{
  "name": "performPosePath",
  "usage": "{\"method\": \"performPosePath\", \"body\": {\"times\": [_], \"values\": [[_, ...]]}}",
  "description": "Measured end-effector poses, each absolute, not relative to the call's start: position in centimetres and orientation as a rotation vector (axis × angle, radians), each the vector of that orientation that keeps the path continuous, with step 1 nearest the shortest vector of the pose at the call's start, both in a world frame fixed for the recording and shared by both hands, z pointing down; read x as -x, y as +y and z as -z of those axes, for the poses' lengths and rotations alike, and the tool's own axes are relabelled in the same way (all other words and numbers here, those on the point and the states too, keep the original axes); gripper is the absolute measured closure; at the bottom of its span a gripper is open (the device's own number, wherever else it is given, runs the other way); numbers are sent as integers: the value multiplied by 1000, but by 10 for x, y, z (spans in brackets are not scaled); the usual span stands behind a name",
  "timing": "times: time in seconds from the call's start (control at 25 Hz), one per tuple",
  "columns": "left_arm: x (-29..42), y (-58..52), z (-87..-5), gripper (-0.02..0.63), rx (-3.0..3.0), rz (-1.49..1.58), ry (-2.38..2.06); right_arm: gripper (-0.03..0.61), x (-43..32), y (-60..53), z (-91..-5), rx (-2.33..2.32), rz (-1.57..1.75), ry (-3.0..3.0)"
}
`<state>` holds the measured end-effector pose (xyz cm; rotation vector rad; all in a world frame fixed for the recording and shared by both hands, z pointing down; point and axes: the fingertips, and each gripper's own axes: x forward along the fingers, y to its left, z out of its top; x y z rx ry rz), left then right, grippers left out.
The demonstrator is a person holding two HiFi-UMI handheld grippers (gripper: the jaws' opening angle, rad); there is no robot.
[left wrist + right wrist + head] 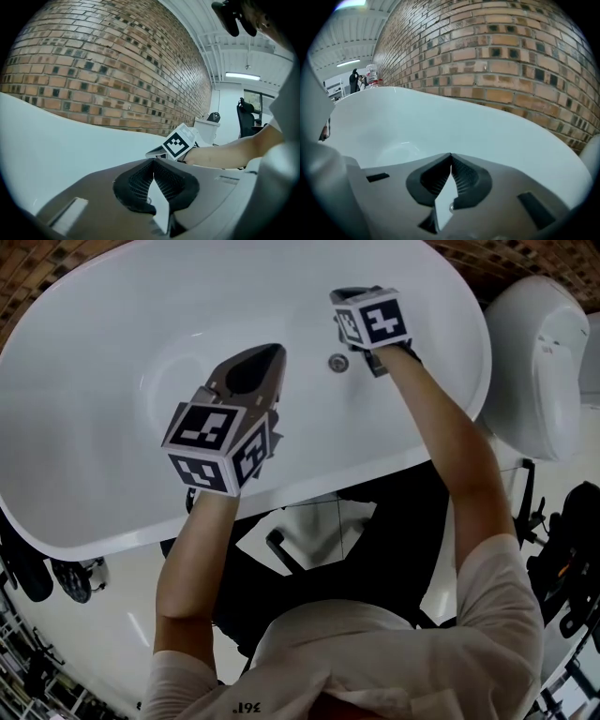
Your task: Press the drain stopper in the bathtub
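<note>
A small round chrome drain stopper (338,362) sits in the floor of the white bathtub (112,324). My right gripper (339,294) hovers over the tub just beyond and right of the stopper, its marker cube above it. In the right gripper view its jaws (450,153) meet at the tips with nothing between them, and the stopper is out of sight. My left gripper (278,350) hangs over the tub's middle, left of the stopper, also shut and empty (153,160). The left gripper view shows the right gripper's cube (178,142) ahead.
A white toilet (539,362) stands right of the tub. A brick wall (497,56) runs behind the tub's far rim. A clear bottle (371,75) stands at the tub's far end. Dark equipment (562,559) crowds the floor on the right.
</note>
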<state>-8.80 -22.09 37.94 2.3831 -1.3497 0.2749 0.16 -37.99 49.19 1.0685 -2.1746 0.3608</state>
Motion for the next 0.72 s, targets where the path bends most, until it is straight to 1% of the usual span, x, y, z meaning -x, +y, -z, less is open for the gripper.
{"method": "performPosePath", "body": {"times": [0.32, 0.72], "values": [[85, -232, -414, 623, -2337, -313, -1318, 568, -3, -397, -551, -1057, -424, -2115], [74, -244, -447, 623, -2304, -338, -1264, 566, -32, -414, -632, -1070, -544, -2020]]}}
